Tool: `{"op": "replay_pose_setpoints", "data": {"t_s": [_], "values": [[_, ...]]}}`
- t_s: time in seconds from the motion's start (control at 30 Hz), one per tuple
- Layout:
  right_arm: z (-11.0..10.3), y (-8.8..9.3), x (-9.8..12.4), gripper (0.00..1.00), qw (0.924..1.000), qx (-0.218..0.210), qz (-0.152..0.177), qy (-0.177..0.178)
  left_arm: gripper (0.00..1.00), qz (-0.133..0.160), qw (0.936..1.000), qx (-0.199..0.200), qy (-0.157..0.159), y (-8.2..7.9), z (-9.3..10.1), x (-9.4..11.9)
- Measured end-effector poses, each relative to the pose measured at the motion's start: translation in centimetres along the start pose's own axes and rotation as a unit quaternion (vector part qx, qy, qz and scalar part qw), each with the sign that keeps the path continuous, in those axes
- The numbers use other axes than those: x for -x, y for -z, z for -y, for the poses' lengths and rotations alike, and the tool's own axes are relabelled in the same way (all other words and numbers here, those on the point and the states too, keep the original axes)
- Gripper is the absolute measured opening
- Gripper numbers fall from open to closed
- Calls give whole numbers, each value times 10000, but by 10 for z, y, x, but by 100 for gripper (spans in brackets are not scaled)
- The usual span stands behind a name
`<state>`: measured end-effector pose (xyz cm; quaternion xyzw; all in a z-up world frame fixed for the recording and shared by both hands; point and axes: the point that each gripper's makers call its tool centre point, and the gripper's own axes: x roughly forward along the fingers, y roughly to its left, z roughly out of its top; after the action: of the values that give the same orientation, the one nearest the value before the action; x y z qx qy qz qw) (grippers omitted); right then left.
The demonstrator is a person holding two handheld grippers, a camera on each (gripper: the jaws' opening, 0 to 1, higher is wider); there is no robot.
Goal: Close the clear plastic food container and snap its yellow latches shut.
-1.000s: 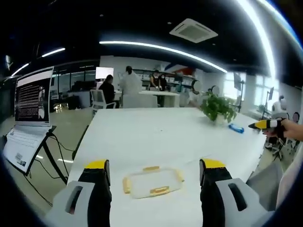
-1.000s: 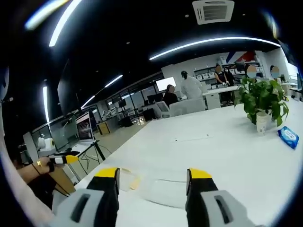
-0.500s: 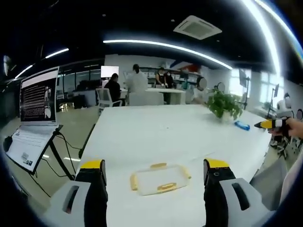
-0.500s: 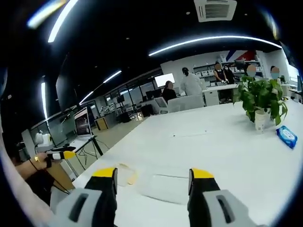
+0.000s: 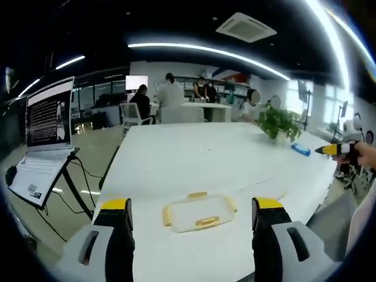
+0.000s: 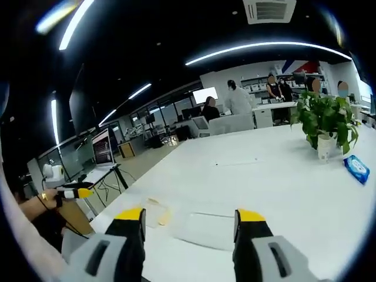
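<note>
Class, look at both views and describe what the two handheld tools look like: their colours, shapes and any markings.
Each tool has two black jaws capped with yellow tips, rising from pale grey housings with a dark slot. That holds for the left tool and the right tool. Seen from the other hand's view, each tool shows as a dark body with a yellow end. A band shows on the wrist behind the left tool in the right gripper view.

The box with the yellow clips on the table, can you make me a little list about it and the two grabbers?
box: clear plastic food container with yellow latches, lying low on the white table
left gripper: open, above the table, box between its jaws in the left gripper view
right gripper: open, holding nothing
nearby: potted plant, blue packet
task: latches not yet touched
</note>
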<state>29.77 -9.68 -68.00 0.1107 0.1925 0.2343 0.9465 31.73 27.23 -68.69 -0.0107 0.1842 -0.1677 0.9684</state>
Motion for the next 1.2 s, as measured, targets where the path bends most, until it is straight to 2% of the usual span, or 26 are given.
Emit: {"op": "replay_pose_setpoints", "data": {"t_s": [0.33, 0.5, 0.77, 1.07, 1.2], "values": [[-3, 0, -2, 59, 10000, 47, 7, -69, 81, -136, 9998, -123, 39, 4, 4, -3], [-5, 7, -5, 59, 9999, -38, -37, -138, 81, -186, 9996, -194, 53, 5, 5, -2], [-11, 9, -7, 59, 9996, 15, -140, -264, 80, -248, 9996, -106, 86, 14, 10, -3], [-13, 19, -15, 59, 9987, 77, -370, -347, 80, -436, 9988, -154, 173, 27, 12, -5], [-13, 30, -22, 58, 9961, 345, -712, -387, 79, -549, 9980, -246, 213, 33, 10, -9]]}}
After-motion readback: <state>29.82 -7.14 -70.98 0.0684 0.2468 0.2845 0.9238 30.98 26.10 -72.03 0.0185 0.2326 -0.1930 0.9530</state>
